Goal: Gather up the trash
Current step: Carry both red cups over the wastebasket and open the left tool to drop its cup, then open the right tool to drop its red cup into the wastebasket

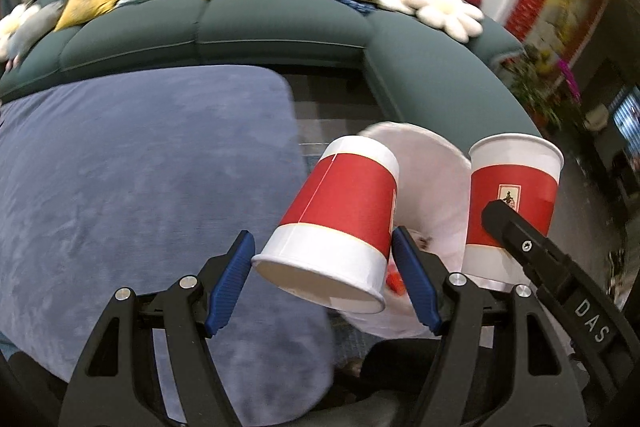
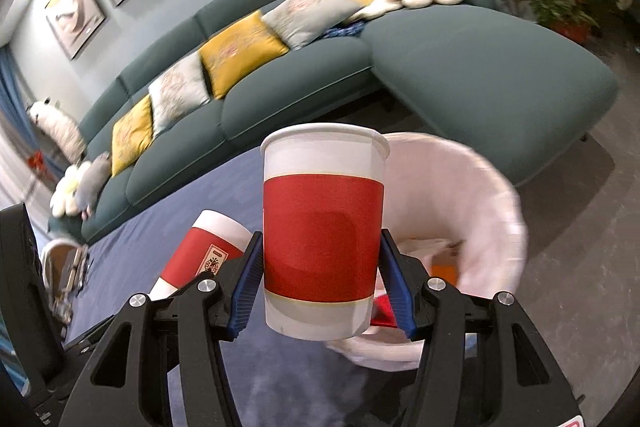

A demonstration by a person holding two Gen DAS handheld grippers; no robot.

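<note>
Two red-and-white paper cups. In the left wrist view my left gripper (image 1: 322,267) stands open; a tilted, upside-down cup (image 1: 340,219) lies loosely between the pads, touching the right pad (image 1: 416,283) with a gap at the left pad. My right gripper (image 2: 320,275) is shut on an upright cup (image 2: 322,227), also seen in the left wrist view (image 1: 514,203). Both cups hang by the white-lined trash bin (image 2: 480,195), which holds paper and red scraps. The left cup shows in the right wrist view (image 2: 200,255).
A blue-grey table top (image 1: 140,187) lies below left. A teal sectional sofa (image 1: 280,23) with yellow and grey cushions curves behind, its chaise (image 2: 500,79) beyond the bin. Grey floor (image 2: 580,247) is to the right. Plants stand far right.
</note>
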